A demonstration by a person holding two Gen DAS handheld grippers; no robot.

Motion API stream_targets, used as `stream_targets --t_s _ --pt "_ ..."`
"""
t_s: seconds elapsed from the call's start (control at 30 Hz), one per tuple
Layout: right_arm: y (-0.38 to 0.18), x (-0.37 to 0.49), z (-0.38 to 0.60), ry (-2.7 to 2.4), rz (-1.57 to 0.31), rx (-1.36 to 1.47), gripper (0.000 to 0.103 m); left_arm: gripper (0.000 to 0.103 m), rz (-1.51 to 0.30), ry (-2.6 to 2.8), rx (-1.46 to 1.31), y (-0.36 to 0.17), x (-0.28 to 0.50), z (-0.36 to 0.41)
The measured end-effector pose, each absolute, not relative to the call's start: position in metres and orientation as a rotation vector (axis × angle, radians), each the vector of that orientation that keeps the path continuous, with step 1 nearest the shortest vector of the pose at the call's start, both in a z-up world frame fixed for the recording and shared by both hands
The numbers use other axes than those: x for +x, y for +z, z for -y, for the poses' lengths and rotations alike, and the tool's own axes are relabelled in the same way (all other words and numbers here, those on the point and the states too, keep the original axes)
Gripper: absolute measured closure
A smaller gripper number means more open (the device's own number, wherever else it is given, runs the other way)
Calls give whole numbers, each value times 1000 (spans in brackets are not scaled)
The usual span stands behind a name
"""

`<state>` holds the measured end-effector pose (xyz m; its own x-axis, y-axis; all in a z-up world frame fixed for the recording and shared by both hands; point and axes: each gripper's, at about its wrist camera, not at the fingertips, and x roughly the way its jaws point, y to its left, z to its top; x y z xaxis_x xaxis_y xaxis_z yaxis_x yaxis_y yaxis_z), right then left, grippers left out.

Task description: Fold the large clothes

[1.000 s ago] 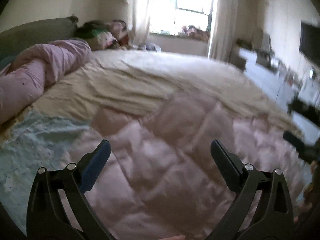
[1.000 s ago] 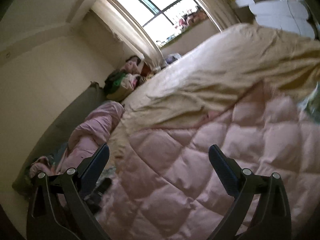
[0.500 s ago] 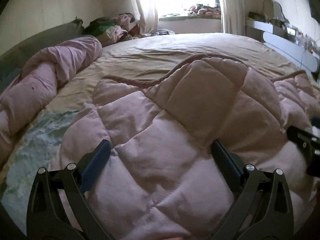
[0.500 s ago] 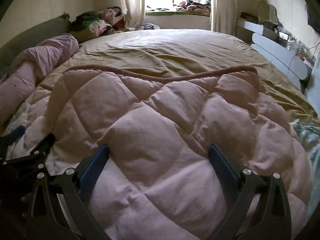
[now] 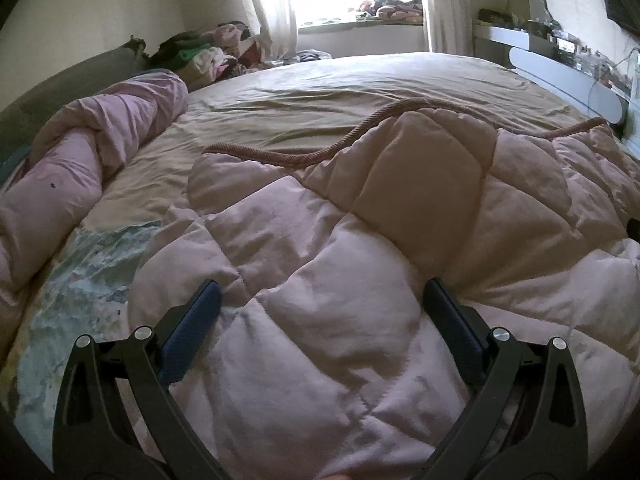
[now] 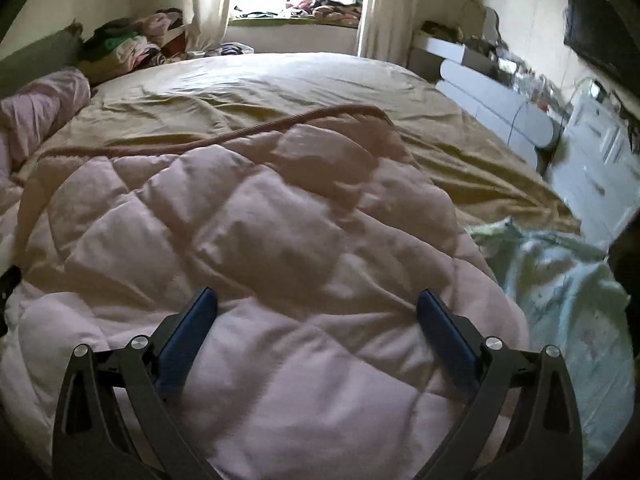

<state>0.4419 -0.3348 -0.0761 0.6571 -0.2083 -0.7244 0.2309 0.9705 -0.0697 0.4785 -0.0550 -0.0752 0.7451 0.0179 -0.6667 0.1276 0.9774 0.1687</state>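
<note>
A pink quilted garment point(image 5: 360, 260) fills the lower centre of both views, lying on the bed point(image 5: 320, 96) over a tan sheet. Both tongs — left tongs point(image 5: 322, 300) and right tongs point(image 6: 318, 300) — stand spread wide, pinching nothing (padding bulges between the pads). A rolled pink duvet point(image 5: 80, 160) lies at left.
</note>
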Motion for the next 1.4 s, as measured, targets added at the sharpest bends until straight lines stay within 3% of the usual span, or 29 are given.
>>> stream_targets --t_s 0.2,0.37,0.5,0.63,0.83,0.97,1.2,1.4 --pt "-71 436 338 -283 -820 35 4 8 -724 -12 176 -70 476 20" --pt "-36 410 336 -301 -686 78 4 8 -675 10 132 -49 463 6" --pt "-75 422 343 -349 -815 43 4 8 -758 51 123 -78 480 1" --pt "-89 422 342 -354 -807 39 4 8 -748 74 155 -78 477 6" --pt "-44 370 388 -205 -717 405 4 8 -705 64 99 -56 435 -25" --pt "-28 325 424 -195 -703 469 4 8 -679 113 71 -58 388 -73" --pt "-53 248 436 -139 -711 660 4 8 -702 191 -11 -70 322 -117" --pt "-87 236 427 -90 -717 874 4 8 -775 174 -122 -96 302 -109"
